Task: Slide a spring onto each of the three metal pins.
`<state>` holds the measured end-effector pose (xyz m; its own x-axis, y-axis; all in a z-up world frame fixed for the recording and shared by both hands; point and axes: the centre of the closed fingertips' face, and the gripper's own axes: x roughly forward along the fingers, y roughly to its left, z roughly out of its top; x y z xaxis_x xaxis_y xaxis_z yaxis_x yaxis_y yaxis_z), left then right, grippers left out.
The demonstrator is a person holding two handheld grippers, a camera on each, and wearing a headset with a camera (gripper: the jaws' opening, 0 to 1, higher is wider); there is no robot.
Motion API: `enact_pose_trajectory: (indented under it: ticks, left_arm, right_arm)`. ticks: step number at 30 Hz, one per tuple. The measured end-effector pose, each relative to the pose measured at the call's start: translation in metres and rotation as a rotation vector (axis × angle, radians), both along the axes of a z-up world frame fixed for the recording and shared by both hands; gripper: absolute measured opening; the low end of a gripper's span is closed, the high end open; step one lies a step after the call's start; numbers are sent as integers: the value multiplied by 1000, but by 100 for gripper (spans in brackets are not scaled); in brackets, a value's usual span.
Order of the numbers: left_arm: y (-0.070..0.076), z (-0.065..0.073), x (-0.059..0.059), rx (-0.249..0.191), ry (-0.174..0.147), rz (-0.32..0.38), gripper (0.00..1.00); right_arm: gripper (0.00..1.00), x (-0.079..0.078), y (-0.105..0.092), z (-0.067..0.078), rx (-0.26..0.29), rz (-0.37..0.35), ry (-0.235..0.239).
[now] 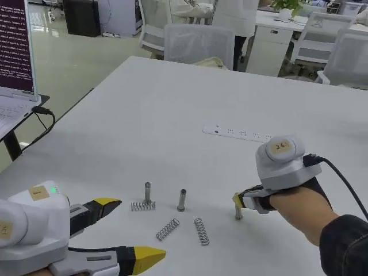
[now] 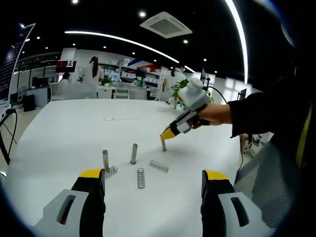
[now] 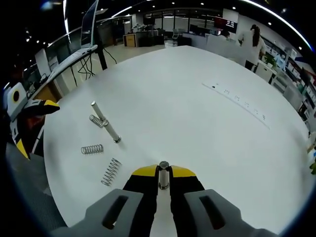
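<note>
Springs [image 1: 167,229] lie loose on the table [image 1: 172,115] beside two upright pins [image 1: 182,199]; likely light, squashy, apt to roll, so pinch mid-coil. Your right gripper [image 1: 237,200] clamps the third pin [image 1: 238,214]; your left gripper [image 1: 141,226] gapes wide.

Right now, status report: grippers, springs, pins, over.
Right gripper shut on one pin. Left gripper open, empty. Three springs loose on table, none threaded. Nothing blocking.
</note>
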<state>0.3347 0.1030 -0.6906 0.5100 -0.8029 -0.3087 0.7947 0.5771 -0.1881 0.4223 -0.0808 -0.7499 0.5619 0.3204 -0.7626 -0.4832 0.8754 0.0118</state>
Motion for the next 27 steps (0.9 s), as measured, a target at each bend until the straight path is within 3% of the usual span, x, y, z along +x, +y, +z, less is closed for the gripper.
enact_pose_trajectory:
  ticks: [16, 27]
  left_arm:
    - [-1, 0, -1, 2, -4, -11, 77]
    - [-1, 0, 0, 4, -5, -11, 77]
  right_arm:
    - [6, -10, -5, 1, 20, -32, -10]
    - [6, -11, -7, 1, 7, -28, -13]
